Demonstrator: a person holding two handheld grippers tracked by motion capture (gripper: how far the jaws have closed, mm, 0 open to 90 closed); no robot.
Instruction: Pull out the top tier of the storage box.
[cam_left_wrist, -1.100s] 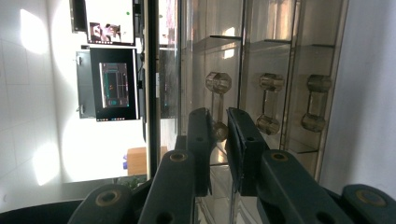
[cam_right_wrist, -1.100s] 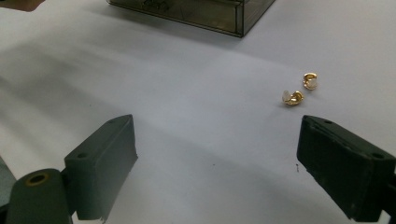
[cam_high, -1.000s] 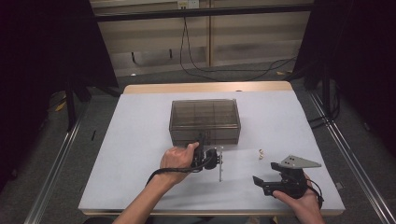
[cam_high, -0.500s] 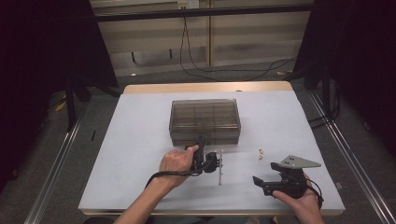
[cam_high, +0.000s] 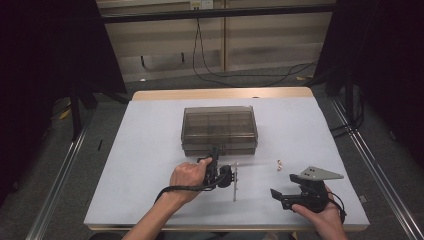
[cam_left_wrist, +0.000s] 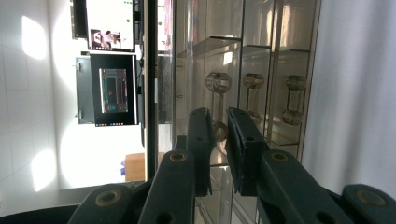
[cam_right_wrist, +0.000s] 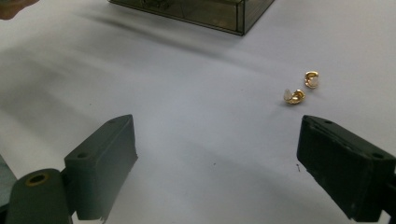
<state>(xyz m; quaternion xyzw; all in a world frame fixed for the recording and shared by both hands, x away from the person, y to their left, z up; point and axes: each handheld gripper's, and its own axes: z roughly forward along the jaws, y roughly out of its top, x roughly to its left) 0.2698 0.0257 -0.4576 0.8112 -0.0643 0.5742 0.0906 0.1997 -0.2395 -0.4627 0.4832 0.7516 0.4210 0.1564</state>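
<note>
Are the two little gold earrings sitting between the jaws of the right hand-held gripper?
No, the gold earrings lie on the white table beyond the right hand-held gripper, whose jaws stand wide apart with nothing between them.

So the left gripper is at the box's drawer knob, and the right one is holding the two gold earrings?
Not holding. In the right gripper view the right gripper is open, and the earrings lie on the table beyond its jaws. The left gripper is at the box's knob.

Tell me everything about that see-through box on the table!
The box looks like smoky clear plastic, low and rectangular, with dividers and round knobs on its drawer fronts. It sits flat near the middle of the white table. The left gripper's nearly shut jaws are at one knob; whether they pinch it is unclear.
</note>
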